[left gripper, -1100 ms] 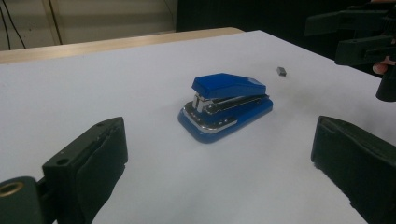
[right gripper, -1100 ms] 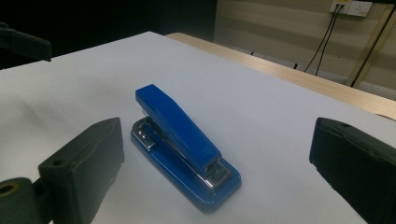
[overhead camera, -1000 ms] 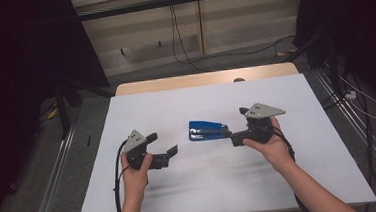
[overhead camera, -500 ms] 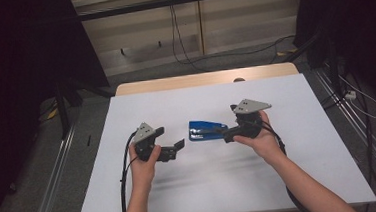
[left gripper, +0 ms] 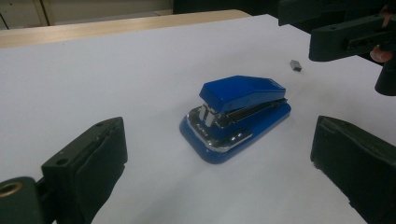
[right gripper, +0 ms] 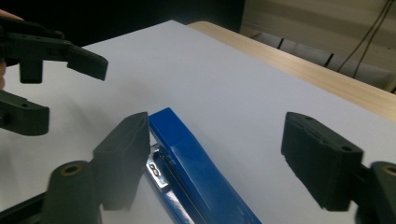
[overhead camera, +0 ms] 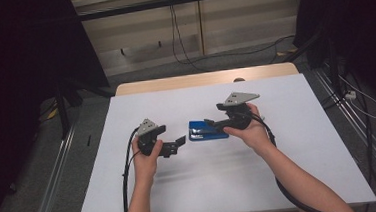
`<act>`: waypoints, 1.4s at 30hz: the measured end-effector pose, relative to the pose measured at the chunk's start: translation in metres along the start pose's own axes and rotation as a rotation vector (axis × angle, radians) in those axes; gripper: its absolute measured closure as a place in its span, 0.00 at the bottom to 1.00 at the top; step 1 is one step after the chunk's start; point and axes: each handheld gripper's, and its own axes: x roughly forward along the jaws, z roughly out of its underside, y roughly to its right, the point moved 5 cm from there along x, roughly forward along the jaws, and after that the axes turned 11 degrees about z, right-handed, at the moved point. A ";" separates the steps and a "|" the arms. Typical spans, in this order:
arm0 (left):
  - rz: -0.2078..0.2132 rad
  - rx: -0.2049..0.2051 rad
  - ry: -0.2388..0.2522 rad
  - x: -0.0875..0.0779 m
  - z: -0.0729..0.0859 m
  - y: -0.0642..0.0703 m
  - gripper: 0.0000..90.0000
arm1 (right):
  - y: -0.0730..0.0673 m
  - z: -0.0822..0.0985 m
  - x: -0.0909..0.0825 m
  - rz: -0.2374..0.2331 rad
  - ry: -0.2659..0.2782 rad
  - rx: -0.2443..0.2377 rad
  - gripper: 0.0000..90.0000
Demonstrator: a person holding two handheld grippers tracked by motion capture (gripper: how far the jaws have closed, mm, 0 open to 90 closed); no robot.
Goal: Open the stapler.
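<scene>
A: Where's the stapler [overhead camera: 208,129]?

B: I see it mid-table [overhead camera: 131,190], the left gripper [overhead camera: 178,142] at its nine o'clock, jaws apart, nothing between them.

A: And the right gripper [overhead camera: 211,124]?

B: At three o'clock, its jaws just closing, still apart, the stapler between them, unpinched.

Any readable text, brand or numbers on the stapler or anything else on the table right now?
None can be read.
Blue stapler: small embossed mark on its metal plate, too blurred to read.
Small grey object on the white table: no legible marking.
</scene>
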 end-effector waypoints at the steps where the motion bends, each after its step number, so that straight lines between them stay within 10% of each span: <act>1: -0.001 0.001 -0.001 0.000 0.000 0.000 0.04 | -0.002 -0.001 0.002 -0.008 -0.009 -0.008 0.32; 42: 0.005 -0.041 -0.045 0.013 0.011 -0.012 0.04 | -0.037 0.006 0.076 -0.155 -0.197 -0.154 0.59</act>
